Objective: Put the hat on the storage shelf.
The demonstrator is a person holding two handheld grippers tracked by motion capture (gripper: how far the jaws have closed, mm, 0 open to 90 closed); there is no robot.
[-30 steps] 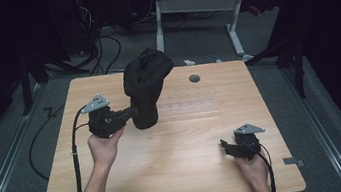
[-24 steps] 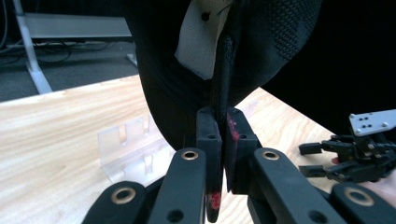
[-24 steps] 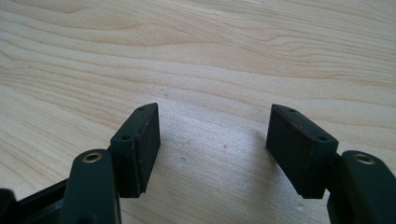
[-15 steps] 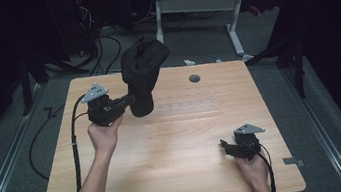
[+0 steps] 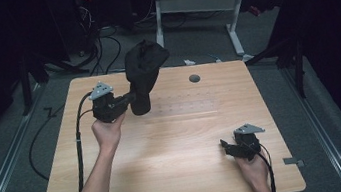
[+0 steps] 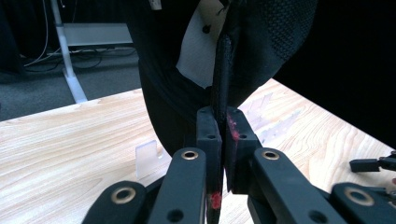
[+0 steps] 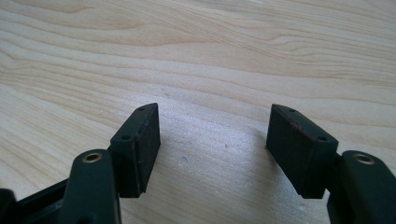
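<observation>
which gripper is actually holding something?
The left gripper, shut on the black cap by its edge above the table. The right gripper rests open with bare wood between its pads.

Left forearm reaches up table's left side, hand [image 5: 106, 134] under left gripper [image 5: 128, 100], which is raised, level, pointing right; jaws pinched tight on black fabric edge [image 6: 221, 70]. Right hand [image 5: 252, 165] low at near right corner, right gripper [image 5: 227, 145] pointing left, close over tabletop, jaws wide apart, nothing between pads [image 7: 145, 144].
</observation>
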